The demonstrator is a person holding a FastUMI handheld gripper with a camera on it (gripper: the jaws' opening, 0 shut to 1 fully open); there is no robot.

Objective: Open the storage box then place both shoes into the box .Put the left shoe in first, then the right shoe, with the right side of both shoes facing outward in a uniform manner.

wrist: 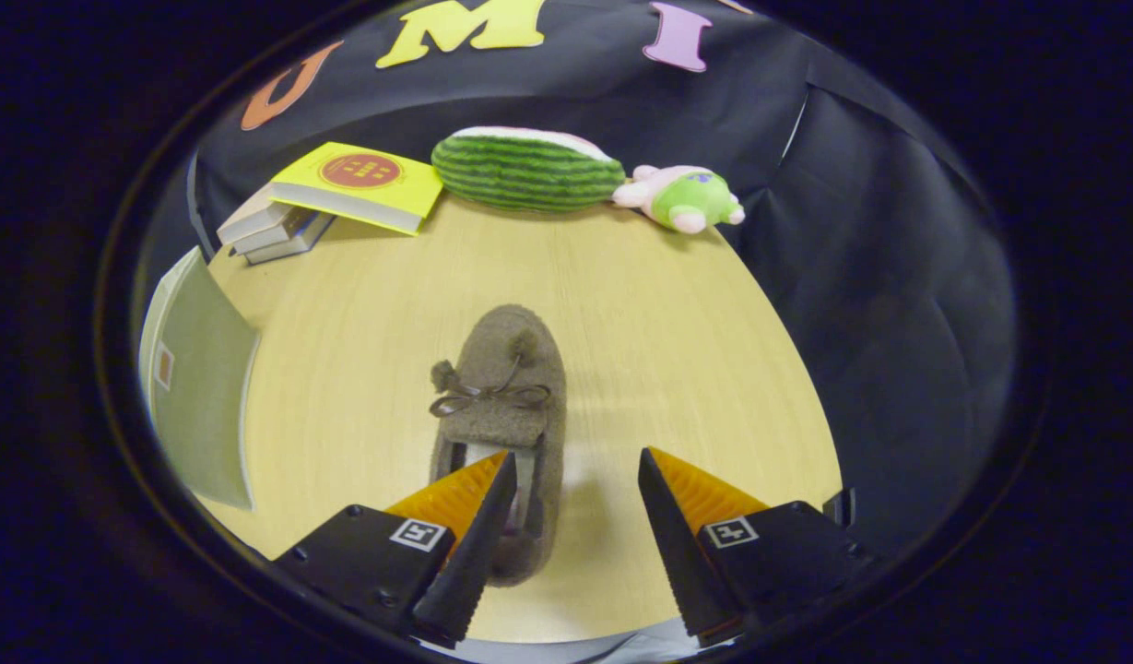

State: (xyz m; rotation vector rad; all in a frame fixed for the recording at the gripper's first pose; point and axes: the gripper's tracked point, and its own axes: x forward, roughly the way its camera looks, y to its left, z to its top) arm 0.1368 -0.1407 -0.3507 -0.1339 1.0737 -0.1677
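In the gripper view, the claw (575, 516) stands released, its two fingers spread wide with bare wood showing in the gap between them. A brown fuzzy moccasin-style shoe with a thin lace bow and two pompoms (503, 406) lies on the pale wooden surface (677, 350), toe pointing away from the claw. Its heel end and opening sit under and just beside one finger (478, 516), whose tip overlaps the shoe's opening; the other finger hangs over bare surface, apart from the shoe. Neither finger presses on it as far as can be told.

The step in hand looks like the approach to pick up a shoe (which foot it is cannot be told from here). The next move would call for shifting the claw sideways so the heel wall or side of the shoe comes between the fingers, then lowering and clenching.

Counting: one shoe; one grey-green flat panel (202, 387) standing to the side, possibly part of the storage box; a stack of books, about three, with a yellow-covered book (359, 184) leaning on top; one striped green watermelon-shaped plush cushion (525, 171); one small pink and green plush toy (686, 198) touching the cushion's end.
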